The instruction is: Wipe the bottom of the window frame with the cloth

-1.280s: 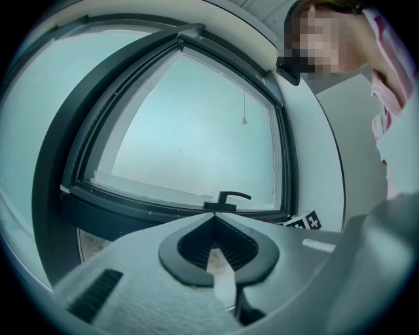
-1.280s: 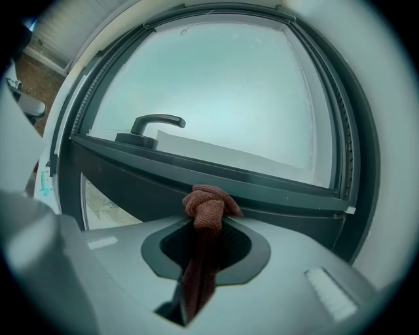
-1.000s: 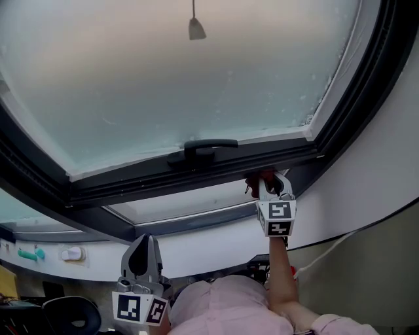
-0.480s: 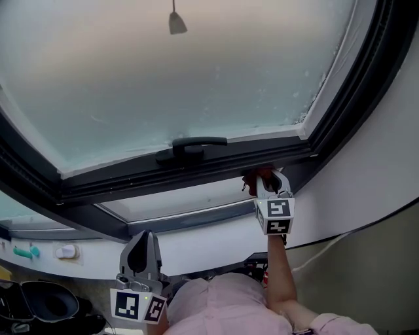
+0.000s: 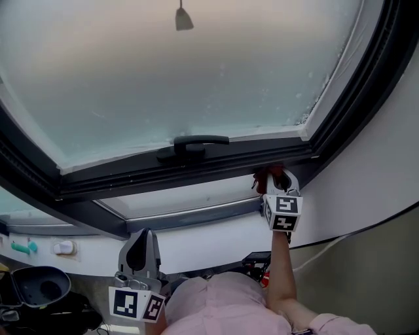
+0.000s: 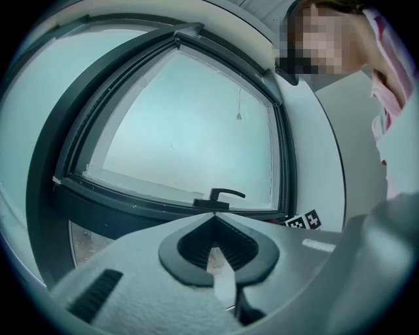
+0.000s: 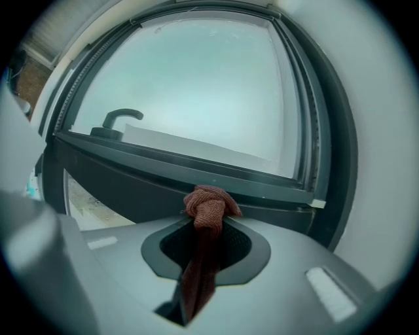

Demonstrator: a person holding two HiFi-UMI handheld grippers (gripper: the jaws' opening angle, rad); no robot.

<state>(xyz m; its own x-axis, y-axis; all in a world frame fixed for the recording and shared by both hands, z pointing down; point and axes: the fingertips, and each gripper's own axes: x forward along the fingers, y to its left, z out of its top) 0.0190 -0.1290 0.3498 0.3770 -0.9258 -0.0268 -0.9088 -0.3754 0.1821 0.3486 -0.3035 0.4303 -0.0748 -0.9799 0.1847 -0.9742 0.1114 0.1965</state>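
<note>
A dark window frame [image 5: 196, 171] runs across the head view, with a black handle [image 5: 191, 145] on its bottom rail. My right gripper [image 5: 275, 175] is shut on a reddish-brown cloth [image 7: 209, 208], bunched at the jaw tips and pressed against the frame's bottom rail [image 7: 196, 171] near the right corner. The cloth [image 5: 268, 175] shows as a red patch at the frame. My left gripper [image 5: 139, 252] hangs low and away from the window, jaws shut with nothing between them. In the left gripper view the handle [image 6: 220, 195] and frosted pane are ahead.
A white wall [image 5: 386, 170] borders the frame on the right, with a thin cable [image 5: 340, 239] running along it. Below the sill at the left lie a white knob [image 5: 63, 247], a teal object [image 5: 21, 247] and a dark round container [image 5: 40, 284]. A pull cord [image 5: 183, 18] hangs behind the glass.
My right gripper has slid the cloth a little to the right along the bottom rail toward the corner. The left gripper has stayed low, almost unmoved.
</note>
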